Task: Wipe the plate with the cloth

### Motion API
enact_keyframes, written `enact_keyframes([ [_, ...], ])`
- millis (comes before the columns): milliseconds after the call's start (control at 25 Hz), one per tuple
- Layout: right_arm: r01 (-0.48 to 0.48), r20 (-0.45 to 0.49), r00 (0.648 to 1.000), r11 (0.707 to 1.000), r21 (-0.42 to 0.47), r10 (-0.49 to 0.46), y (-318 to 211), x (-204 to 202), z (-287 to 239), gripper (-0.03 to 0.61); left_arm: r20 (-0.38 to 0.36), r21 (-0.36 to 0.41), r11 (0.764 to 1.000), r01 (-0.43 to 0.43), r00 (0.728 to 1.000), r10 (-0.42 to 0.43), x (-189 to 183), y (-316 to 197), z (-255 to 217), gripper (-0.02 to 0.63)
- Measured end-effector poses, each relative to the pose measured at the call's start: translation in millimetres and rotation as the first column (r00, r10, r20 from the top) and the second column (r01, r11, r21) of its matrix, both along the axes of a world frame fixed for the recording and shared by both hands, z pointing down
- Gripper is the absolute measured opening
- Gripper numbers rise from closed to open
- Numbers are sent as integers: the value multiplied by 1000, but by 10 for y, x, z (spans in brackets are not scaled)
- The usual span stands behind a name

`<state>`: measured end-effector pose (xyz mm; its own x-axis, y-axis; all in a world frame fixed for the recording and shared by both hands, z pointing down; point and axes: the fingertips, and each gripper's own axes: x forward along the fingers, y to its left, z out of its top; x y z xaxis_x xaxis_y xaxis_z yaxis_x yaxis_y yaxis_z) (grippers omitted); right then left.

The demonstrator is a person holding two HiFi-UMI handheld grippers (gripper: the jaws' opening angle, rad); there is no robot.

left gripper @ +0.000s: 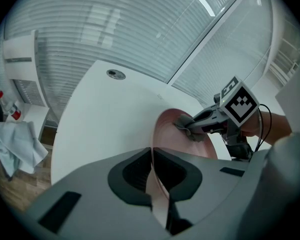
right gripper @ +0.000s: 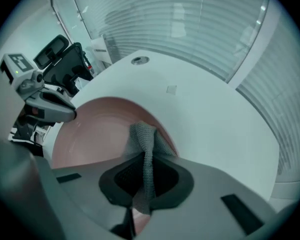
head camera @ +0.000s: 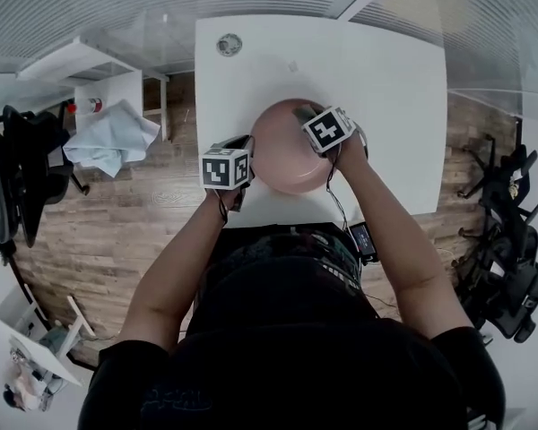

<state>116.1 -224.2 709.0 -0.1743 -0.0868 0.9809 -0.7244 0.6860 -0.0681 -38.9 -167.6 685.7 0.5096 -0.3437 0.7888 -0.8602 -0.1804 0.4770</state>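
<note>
A pink plate (head camera: 282,150) rests near the front edge of the white table (head camera: 386,88). My left gripper (head camera: 247,167) is shut on the plate's left rim, and in the left gripper view the rim (left gripper: 159,184) runs edge-on between the jaws of that gripper (left gripper: 152,153). My right gripper (head camera: 321,143) points steeply down over the plate's right side, shut on a grey knitted cloth (right gripper: 144,143). The cloth hangs out of the right gripper (right gripper: 146,160) onto the plate's inner surface (right gripper: 97,129). The left gripper view shows the cloth (left gripper: 186,128) pressed against the plate (left gripper: 177,144).
A round grommet (head camera: 229,44) sits at the table's far left. A light blue fabric (head camera: 108,137) lies draped by a white shelf left of the table. Black office chairs stand at the left (head camera: 22,168) and right (head camera: 502,231) on the wooden floor.
</note>
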Motion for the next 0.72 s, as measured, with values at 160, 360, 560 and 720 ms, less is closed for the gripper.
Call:
enact_keyframes([
  [160, 9, 118, 993, 999, 51, -15, -149, -406, -5, 31, -15, -7, 1000, 13, 1000, -13, 11, 10, 15, 29],
  [360, 48, 229, 972, 999, 25, -52, -19, -838, -25, 31, -28, -14, 999, 36, 999, -36, 11, 0, 12, 29],
  [560, 124, 320, 942, 991, -43, -104, 416, -1189, -26, 31, -40, -16, 998, 67, 997, -68, 7, 14, 4, 29],
  [720, 158, 366, 924, 981, -111, -108, 801, -1316, -27, 31, -44, -15, 996, 92, 995, -93, -5, 1, -9, 29],
])
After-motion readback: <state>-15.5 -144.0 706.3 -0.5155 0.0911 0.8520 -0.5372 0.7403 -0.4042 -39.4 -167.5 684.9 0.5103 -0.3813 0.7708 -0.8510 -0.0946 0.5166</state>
